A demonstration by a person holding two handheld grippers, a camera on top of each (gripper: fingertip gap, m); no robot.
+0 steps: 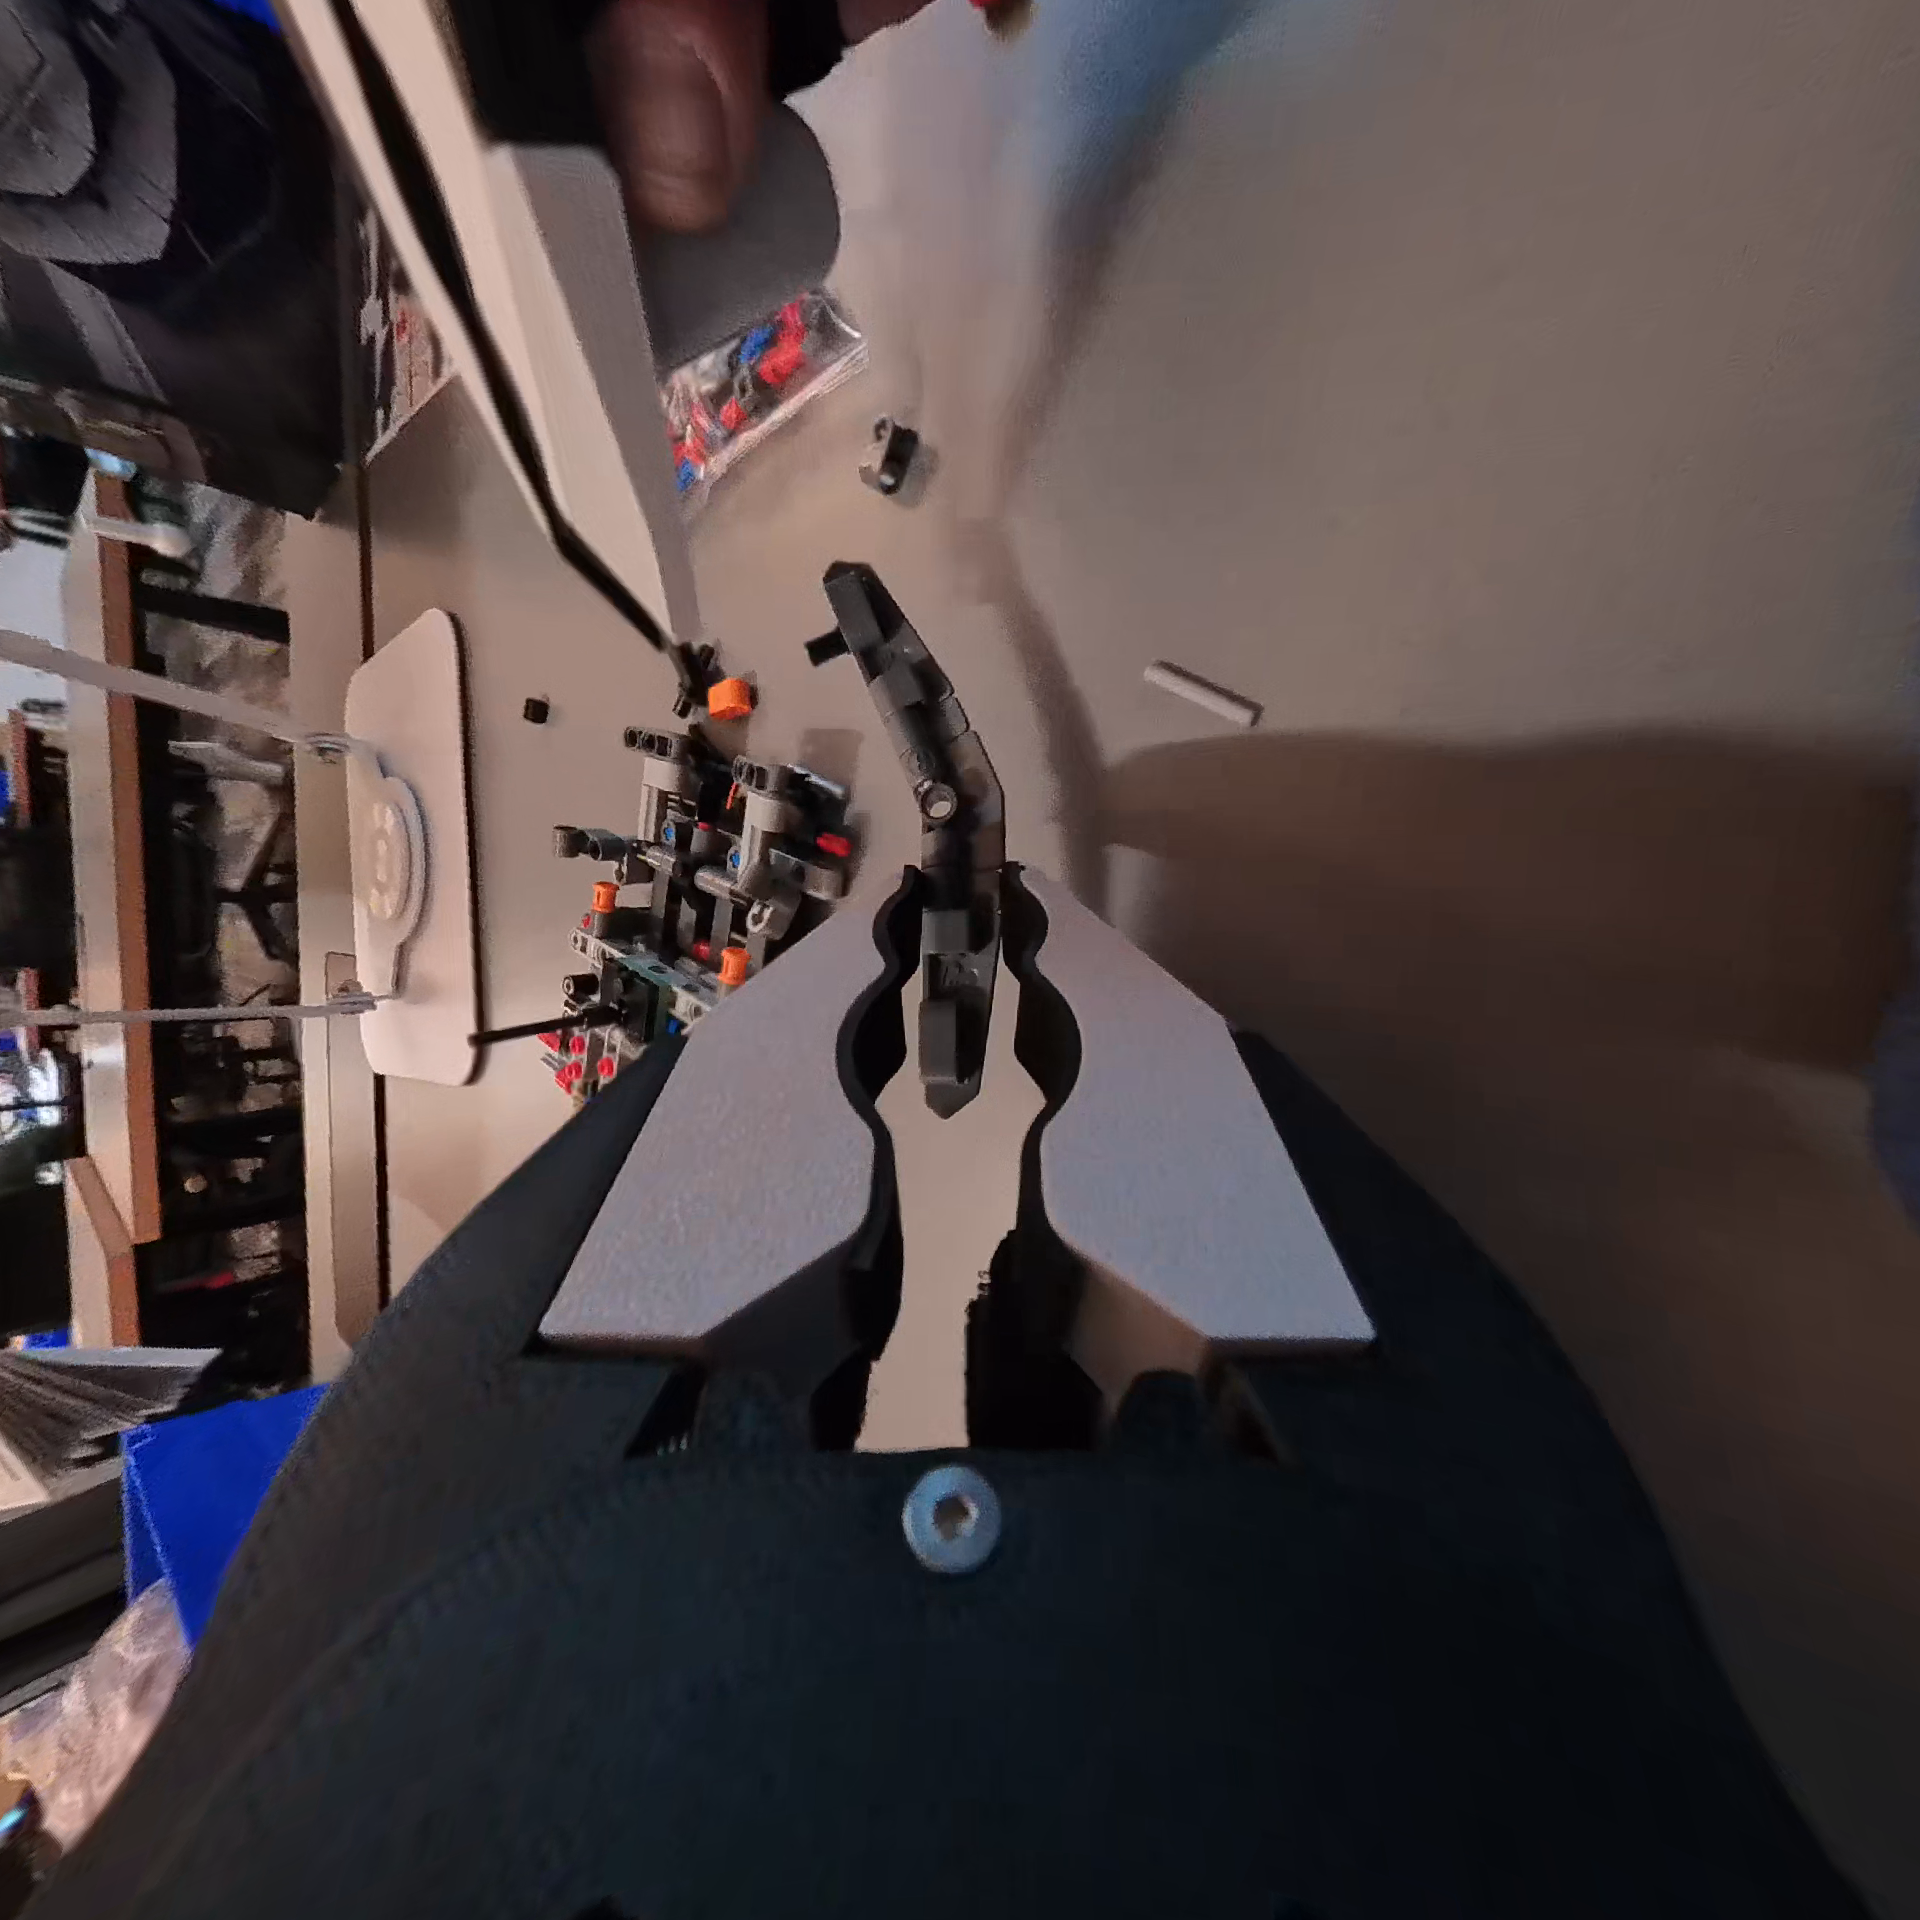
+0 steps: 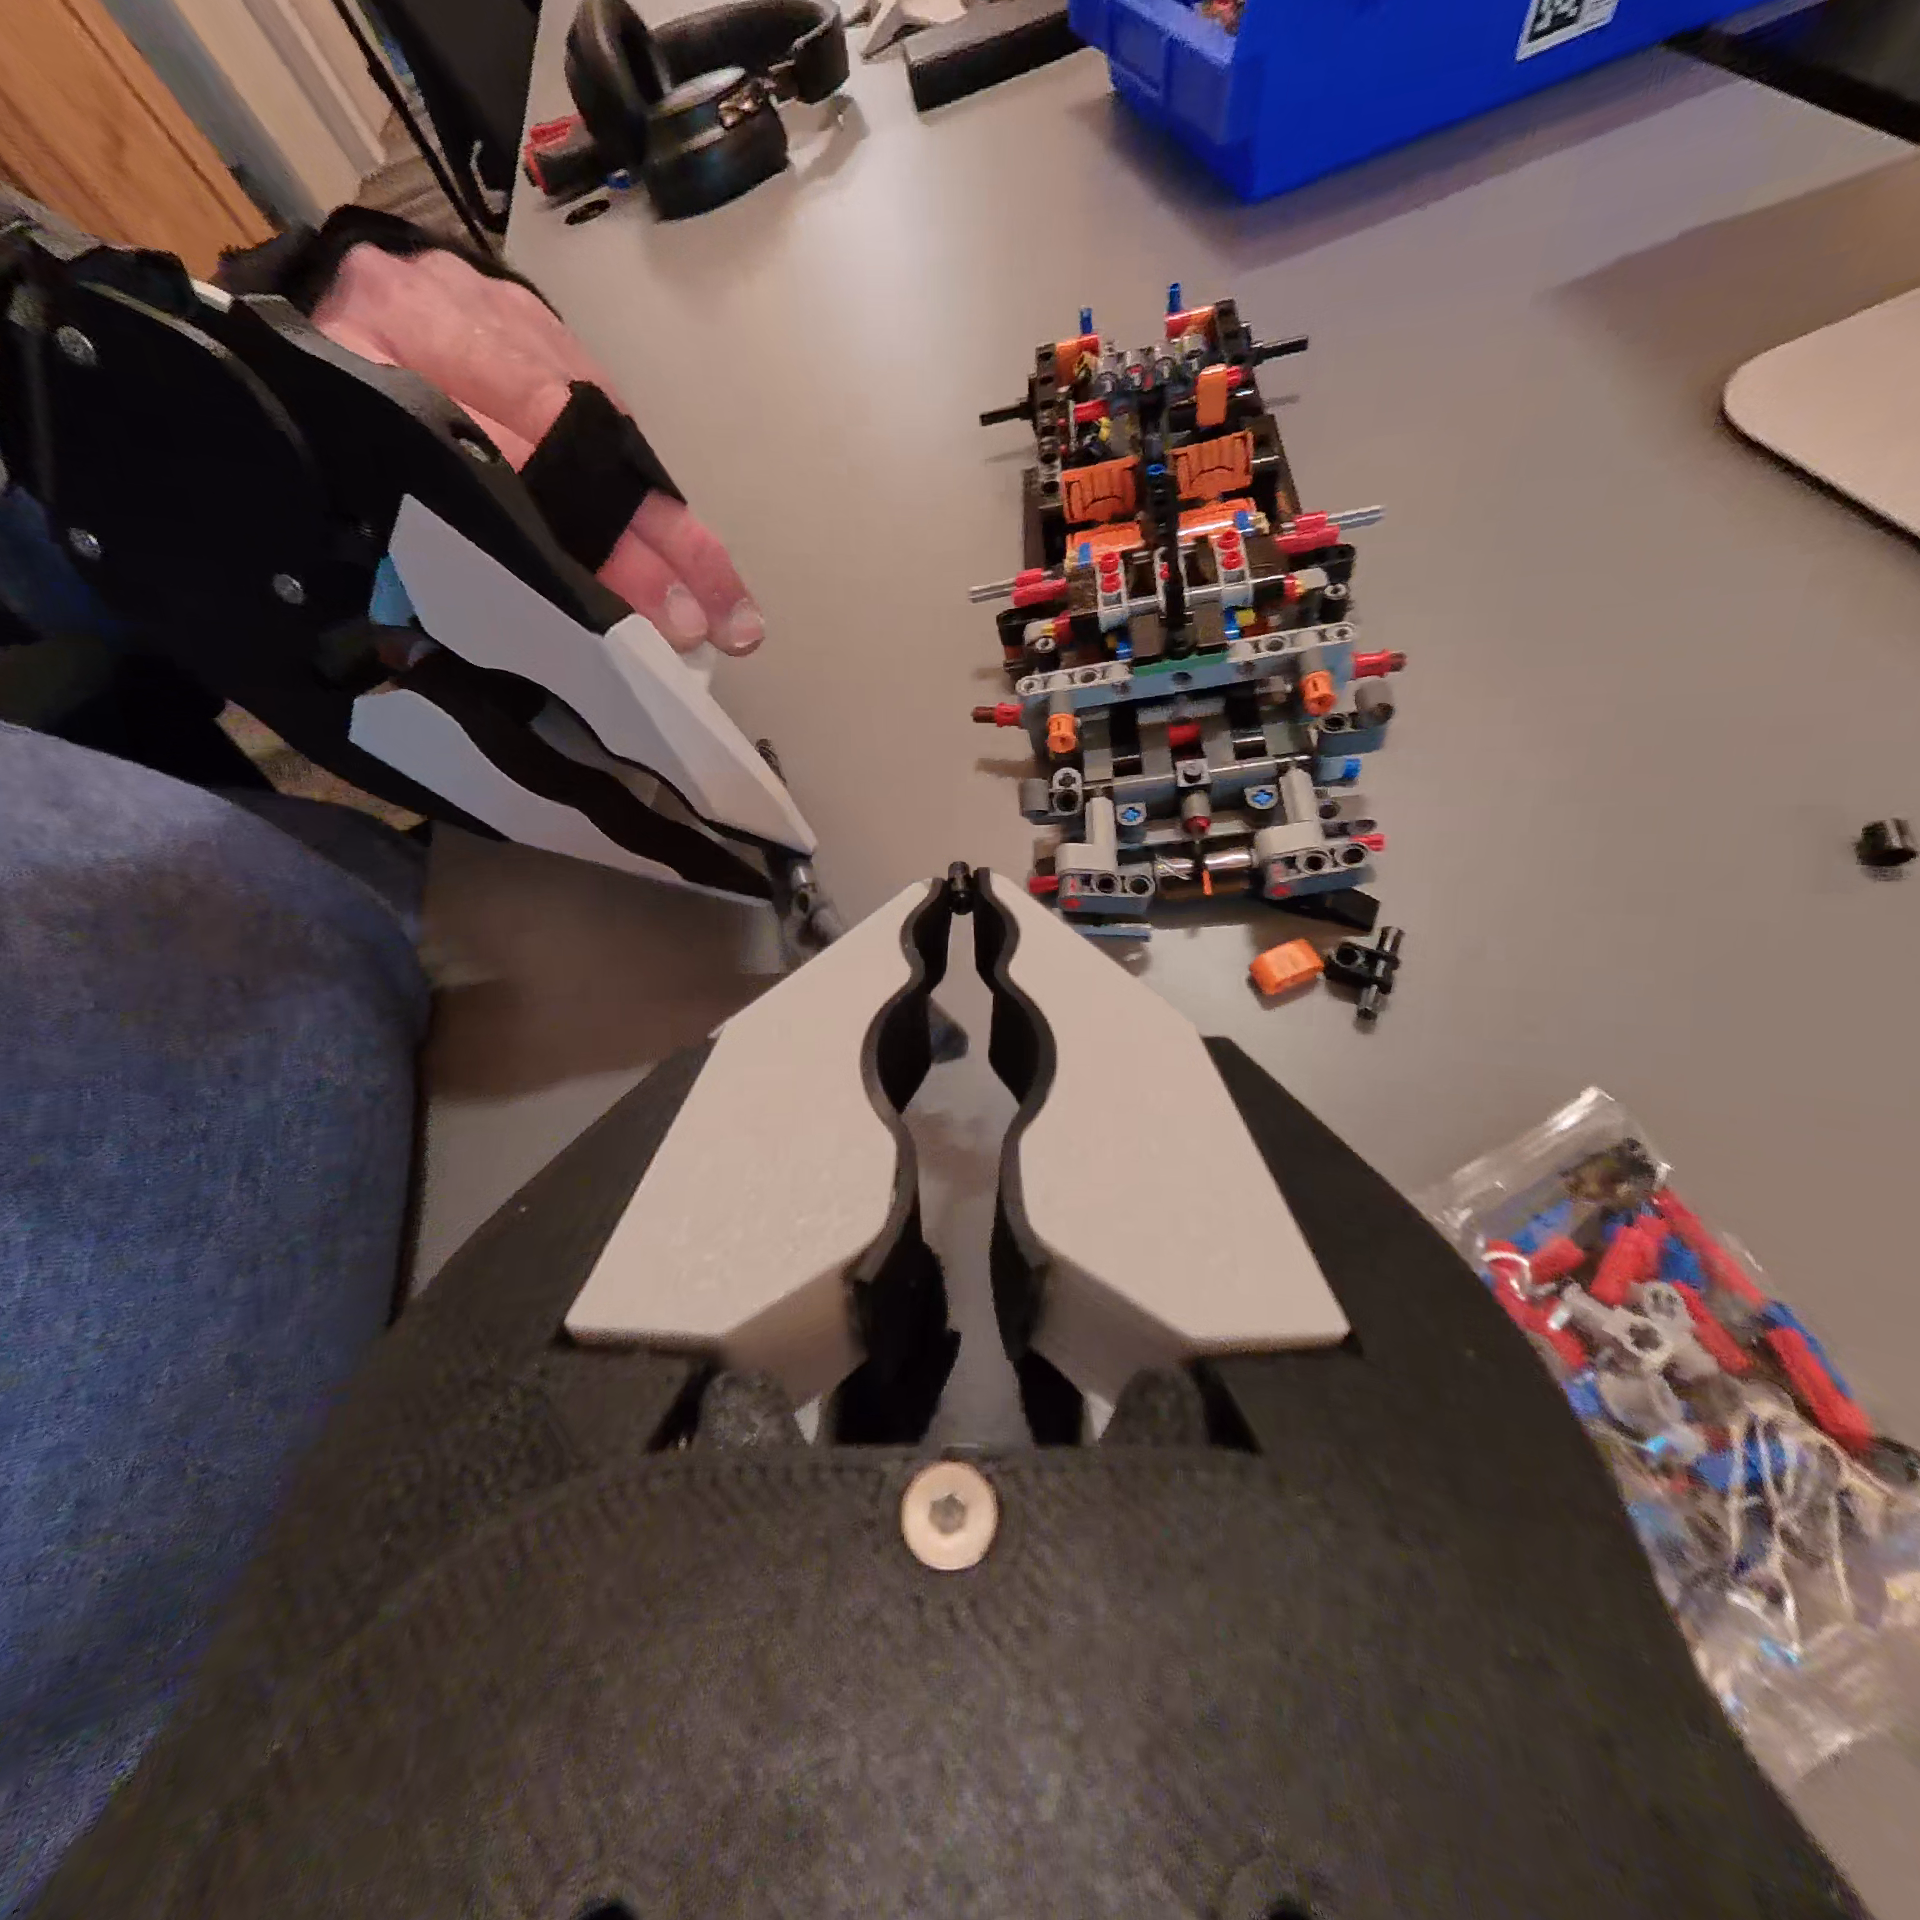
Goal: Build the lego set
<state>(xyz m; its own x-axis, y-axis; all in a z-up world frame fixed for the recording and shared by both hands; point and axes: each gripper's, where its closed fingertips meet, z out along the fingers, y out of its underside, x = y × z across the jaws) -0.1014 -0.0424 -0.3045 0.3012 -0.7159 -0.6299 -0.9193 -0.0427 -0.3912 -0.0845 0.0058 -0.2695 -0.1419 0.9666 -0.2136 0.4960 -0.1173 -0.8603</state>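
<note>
Tilting sideways, the left claw [image 1: 958, 883] is clamped on a dark bent beam [image 1: 935, 790]. A small black pin [image 2: 959, 885] is pinched by the right claw [image 2: 961, 894]; the lego chassis [image 2: 1174, 623] is rested on the tabletop [image 2: 831, 364].

Black textured tool [image 2: 961, 894] bodies, grey wavy-edged fingers [image 2: 790, 1122] (black-lined), silver screw [image 2: 949, 1515], black finger strap [image 2: 597, 468]

Grey-and-black lego chassis [image 2: 1184, 634] with orange, red and blue bits; dark grey curved beam [image 1: 940, 821]; blue bin [image 2: 1351, 94]; red-and-blue parts bag [image 2: 1704, 1382]

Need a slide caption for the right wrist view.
Right gripper pinches a small black peg before the multicoloured brick chassis on the grey table.
</note>
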